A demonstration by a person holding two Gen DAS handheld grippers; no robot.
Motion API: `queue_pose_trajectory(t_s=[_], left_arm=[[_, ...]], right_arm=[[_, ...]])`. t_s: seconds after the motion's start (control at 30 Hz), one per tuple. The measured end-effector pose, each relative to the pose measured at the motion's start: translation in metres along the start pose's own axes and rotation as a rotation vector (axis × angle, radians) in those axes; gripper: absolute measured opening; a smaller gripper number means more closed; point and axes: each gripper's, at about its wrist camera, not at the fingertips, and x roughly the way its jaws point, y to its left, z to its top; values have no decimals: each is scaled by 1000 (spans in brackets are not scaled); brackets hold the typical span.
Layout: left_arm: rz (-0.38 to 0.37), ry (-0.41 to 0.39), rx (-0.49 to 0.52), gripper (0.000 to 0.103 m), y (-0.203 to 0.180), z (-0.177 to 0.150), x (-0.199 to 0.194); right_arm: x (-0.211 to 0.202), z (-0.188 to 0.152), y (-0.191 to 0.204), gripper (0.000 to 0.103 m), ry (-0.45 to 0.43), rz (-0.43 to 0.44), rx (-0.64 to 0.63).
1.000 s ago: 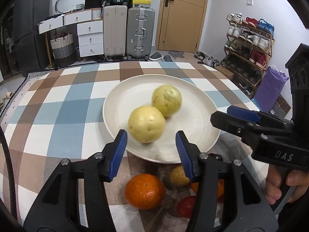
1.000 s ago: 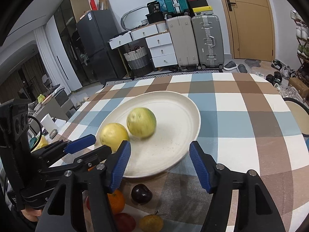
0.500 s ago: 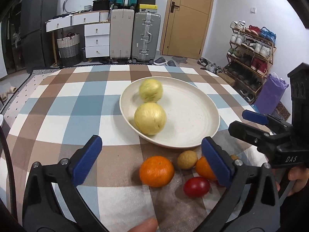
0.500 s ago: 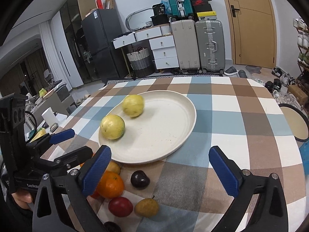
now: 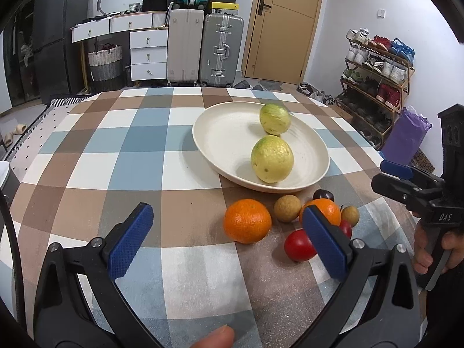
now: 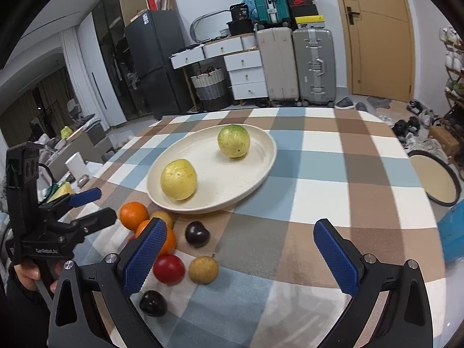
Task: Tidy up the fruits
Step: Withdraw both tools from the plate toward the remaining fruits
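On the checked tablecloth (image 5: 139,145) sits a wide cream plate (image 5: 229,133), and two yellow-green fruits lie in it: the nearer fruit (image 5: 272,159) close to the front rim, the farther fruit (image 5: 274,119) toward the back edge, the two apart. Both tools hang over the cloth short of the plate with their blue pads spread wide and nothing between them: the left gripper (image 5: 229,240) and the right gripper (image 6: 240,252) are each released and empty. Just in front of the plate's rim a cluster of smaller fruit rests on the cloth: one orange (image 5: 247,221), a second orange (image 5: 322,211) partly behind the left tool's pad, a red fruit (image 6: 169,268), two brown round fruits (image 6: 203,269), a dark plum (image 6: 197,233) beside the rim, and another dark plum (image 6: 152,303) nearest the right camera.
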Motion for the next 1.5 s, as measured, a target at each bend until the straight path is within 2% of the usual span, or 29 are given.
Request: queue_pose_trajectory(t_s=[0.17, 0.9, 1.2, 1.5], left_arm=[[12, 20, 0, 103, 2, 1, 7], [23, 52, -18, 103, 4, 0, 13], [24, 53, -14, 103, 5, 0, 14], [27, 55, -11, 103, 4, 0, 14]], right_arm=[[1, 0, -7, 103, 25, -1, 17], [20, -14, 3, 103, 203, 29, -87], [23, -20, 4, 103, 233, 29, -111], [33, -29, 16, 103, 268, -53, -196]])
